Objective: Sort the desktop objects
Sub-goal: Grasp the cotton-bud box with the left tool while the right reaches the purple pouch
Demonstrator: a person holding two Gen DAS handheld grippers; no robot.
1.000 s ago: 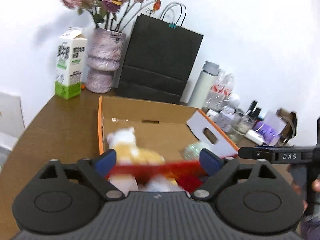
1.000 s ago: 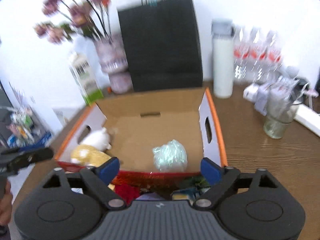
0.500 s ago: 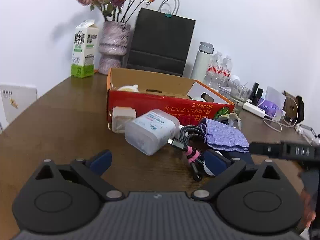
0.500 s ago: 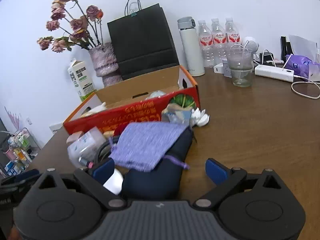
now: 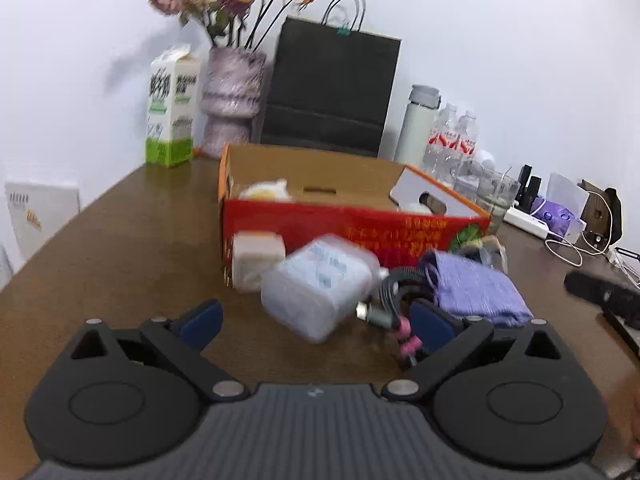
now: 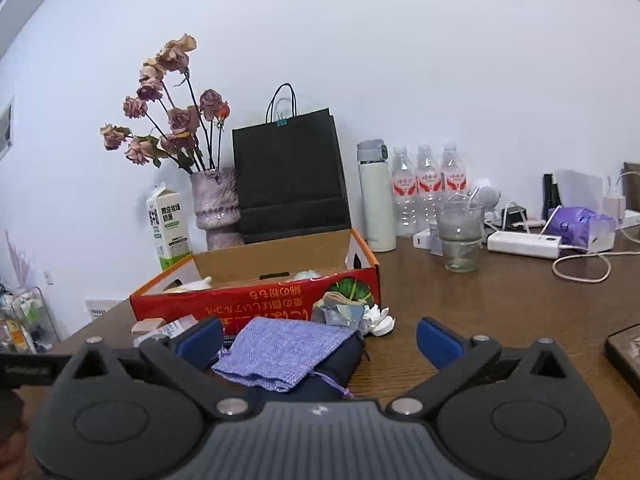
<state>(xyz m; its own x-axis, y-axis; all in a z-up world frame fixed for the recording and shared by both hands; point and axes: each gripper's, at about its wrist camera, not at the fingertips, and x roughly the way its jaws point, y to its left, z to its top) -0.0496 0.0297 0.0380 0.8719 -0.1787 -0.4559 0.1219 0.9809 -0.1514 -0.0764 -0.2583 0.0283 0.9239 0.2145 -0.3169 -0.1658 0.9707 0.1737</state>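
**Both claws wide, lined up on the pile in front of the box**

Both claws hang low over the bench with nothing between their pads. The left claw stands fully spread; the right claw has just been opening and is empty too. The things to sort lie heaped against the red front wall of the cardboard box: a clear plastic container tipped on its side, a small beige block just beside it, a bundle of cable, and a purple cloth pouch resting on a dark case.

I'd say the next pick is being chosen. The left claw faces the container most squarely; it looks smooth and rounded, so closing across its narrower body, clear of the cable touching it, should hold better. The pouch is soft and may drag the case or its drawstring along unless it is pinched near its middle.

The left view shows the container, block and cable plainly and looks down into the box, where something pale lies. The right view mostly hides those behind its own finger, but shows crumpled paper at the box's right corner and a dark flat object at the bench edge.
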